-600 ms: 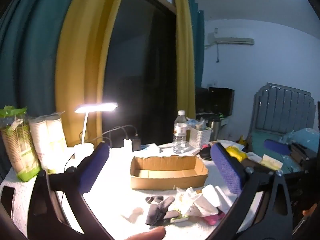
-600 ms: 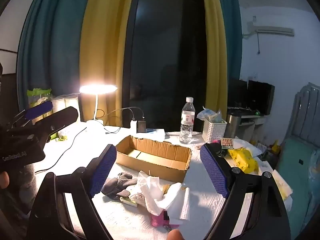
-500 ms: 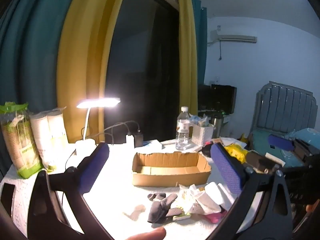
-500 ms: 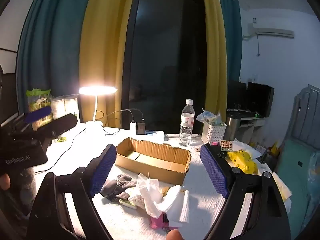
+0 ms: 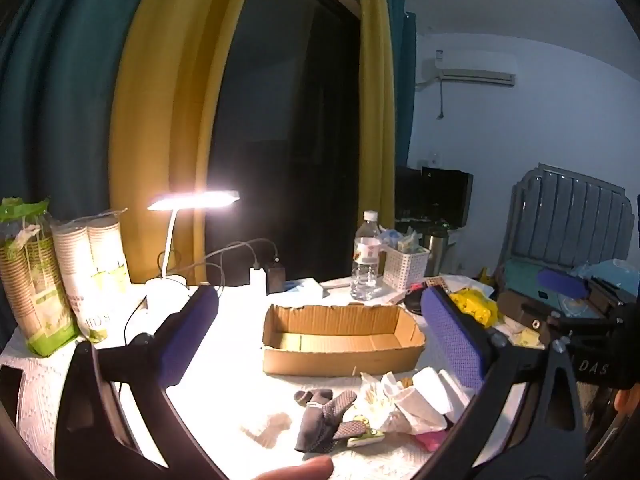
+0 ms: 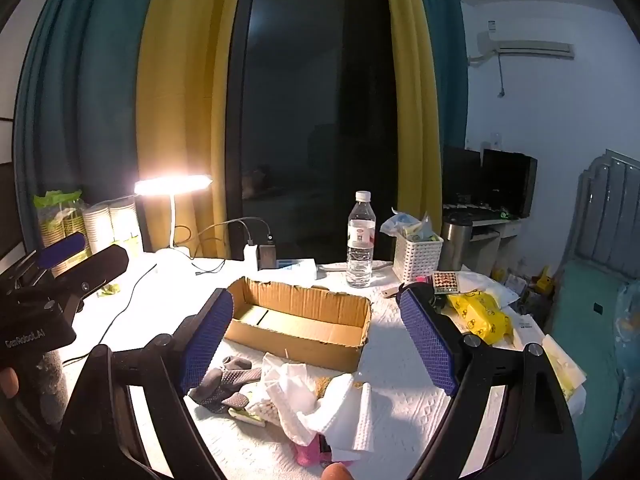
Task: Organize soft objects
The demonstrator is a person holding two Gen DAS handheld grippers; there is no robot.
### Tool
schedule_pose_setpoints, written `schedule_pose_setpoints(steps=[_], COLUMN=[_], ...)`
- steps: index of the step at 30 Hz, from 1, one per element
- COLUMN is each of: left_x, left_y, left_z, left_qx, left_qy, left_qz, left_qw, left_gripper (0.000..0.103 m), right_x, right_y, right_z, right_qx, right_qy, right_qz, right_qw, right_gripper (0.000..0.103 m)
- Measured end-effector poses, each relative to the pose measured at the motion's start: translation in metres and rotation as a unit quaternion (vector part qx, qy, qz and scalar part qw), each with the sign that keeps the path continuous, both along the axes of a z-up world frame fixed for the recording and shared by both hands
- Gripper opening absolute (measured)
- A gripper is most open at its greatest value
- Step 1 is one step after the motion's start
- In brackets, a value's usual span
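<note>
Left wrist view — both grippers' jaws spread wide, cardboard box point(image 5: 342, 338) behind cloth pile point(image 5: 384, 408)

Room's pretty dim overall; the desk lamp point(image 5: 195, 201) is the one strong light and it blows out the white tablecloth point(image 5: 236, 384) under it. The window point(image 6: 316, 128) is black. Heavy fisheye bending and dark corners, bluish cast on the wall point(image 5: 520, 128), slightly soft focus.

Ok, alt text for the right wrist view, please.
Open right tongs hover above a heap of white cloths and grey gloves, in front of an empty cardboard box on a lamp-lit table.
</note>
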State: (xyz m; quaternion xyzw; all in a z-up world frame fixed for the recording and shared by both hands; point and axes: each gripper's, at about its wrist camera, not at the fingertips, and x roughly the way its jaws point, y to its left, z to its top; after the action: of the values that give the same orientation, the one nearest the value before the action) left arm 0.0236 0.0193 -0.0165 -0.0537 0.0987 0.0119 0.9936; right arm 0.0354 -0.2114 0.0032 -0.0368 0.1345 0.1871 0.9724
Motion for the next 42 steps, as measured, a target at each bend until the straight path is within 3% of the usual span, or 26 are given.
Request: schedule_pose_setpoints(steps=[42], left_x=[0.002], left_y=[0.008], left_z=[-0.005], left_qx=[-0.003], left_qy=[0.006], left_qz=[0.008], left_qw=[0.9999], left_gripper=[0.102], right_x=[0.012], right_y=[0.004], right_z=[-0.005], right_qx=[0.000], right_qy=[0.016], right_qz=[-0.012], right_qw=[1.000], right_gripper=[0.088])
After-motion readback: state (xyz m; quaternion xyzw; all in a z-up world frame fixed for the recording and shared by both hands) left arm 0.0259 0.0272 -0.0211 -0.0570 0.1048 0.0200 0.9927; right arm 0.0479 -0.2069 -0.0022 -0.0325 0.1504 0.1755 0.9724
